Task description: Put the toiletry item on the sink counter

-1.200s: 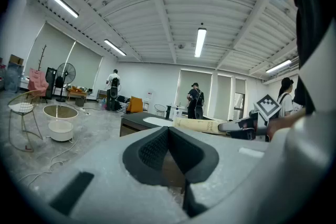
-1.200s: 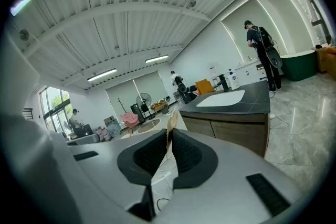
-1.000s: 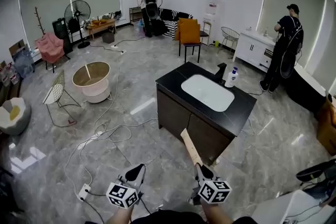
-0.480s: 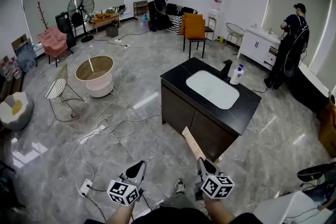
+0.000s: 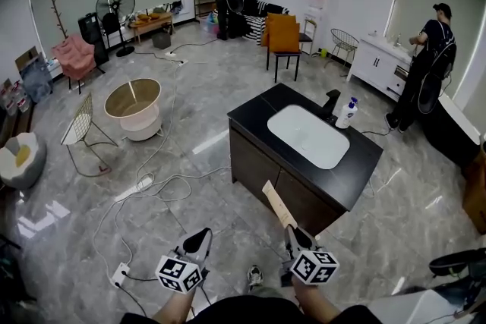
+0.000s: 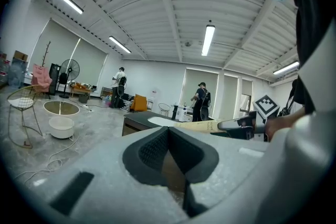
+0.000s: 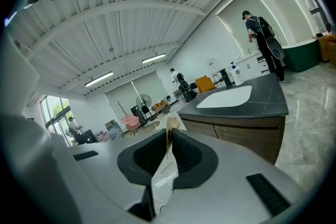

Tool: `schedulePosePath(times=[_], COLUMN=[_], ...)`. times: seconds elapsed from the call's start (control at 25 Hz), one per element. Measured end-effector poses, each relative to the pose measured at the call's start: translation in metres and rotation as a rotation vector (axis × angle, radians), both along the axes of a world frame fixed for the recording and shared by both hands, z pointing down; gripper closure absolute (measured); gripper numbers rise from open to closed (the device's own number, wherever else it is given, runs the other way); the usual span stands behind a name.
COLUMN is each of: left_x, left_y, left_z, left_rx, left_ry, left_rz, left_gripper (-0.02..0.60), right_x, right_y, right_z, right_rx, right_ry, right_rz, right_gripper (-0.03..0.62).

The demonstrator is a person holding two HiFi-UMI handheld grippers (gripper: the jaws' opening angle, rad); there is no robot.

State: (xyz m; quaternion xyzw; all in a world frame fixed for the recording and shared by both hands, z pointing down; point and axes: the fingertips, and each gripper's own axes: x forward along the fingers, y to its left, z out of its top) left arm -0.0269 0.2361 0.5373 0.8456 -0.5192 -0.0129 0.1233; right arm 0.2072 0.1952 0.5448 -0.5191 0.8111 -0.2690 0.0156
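The toiletry item [image 5: 276, 204] is a long, flat tan box. My right gripper [image 5: 291, 234] is shut on its near end, and it points up towards the sink counter [image 5: 358, 162], a black-topped cabinet with a white basin [image 5: 307, 135]. In the right gripper view the box [image 7: 171, 122] shows edge-on between the pads of the right gripper [image 7: 169, 135], with the counter [image 7: 265, 103] ahead on the right. My left gripper [image 5: 199, 240] hangs beside it over the floor, shut and holding nothing. The left gripper view shows the left gripper [image 6: 168, 131] and the box [image 6: 197, 126].
A black faucet [image 5: 330, 100] and a white pump bottle [image 5: 347, 114] stand at the counter's far edge. Cables and a power strip [image 5: 121, 275] lie on the floor to the left. A round tub [image 5: 131, 110], a wire chair [image 5: 79, 130] and two people stand farther off.
The view has crept towards the counter and shifted slightly. A shoe now shows between the grippers. Both grippers hold the same pose, the right still gripping the box.
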Motion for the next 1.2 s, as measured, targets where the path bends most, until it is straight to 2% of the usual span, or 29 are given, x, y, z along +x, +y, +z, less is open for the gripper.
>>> schedulePosePath(times=[0.48,0.76,1.0,1.2], left_x=[0.025,0.032,0.023,0.001], left_y=[-0.116,-0.154,-0.184,-0.223], left_z=[0.003,0.007,0.015,0.014], left_rx=[0.009,0.006,-0.018,-0.016], left_ry=[-0.002,0.002,0.003,0.008], left_rz=[-0.044,-0.086,-0.102,-0.086], left_gripper=[0.575,0.575,0.575,0.575], right_x=[0.023,0.032,0.028,0.014], right_y=[-0.125,-0.177,-0.215,-0.245], right_z=[0.005,0.005,0.011,0.010], right_rx=[0.002,0.010,-0.005,-0.007], right_ry=[0.022,0.036,0.038,0.038], right_rz=[-0.047,-0.080,-0.080,-0.053], right_gripper=[0.562,0.562,0.562,0.562])
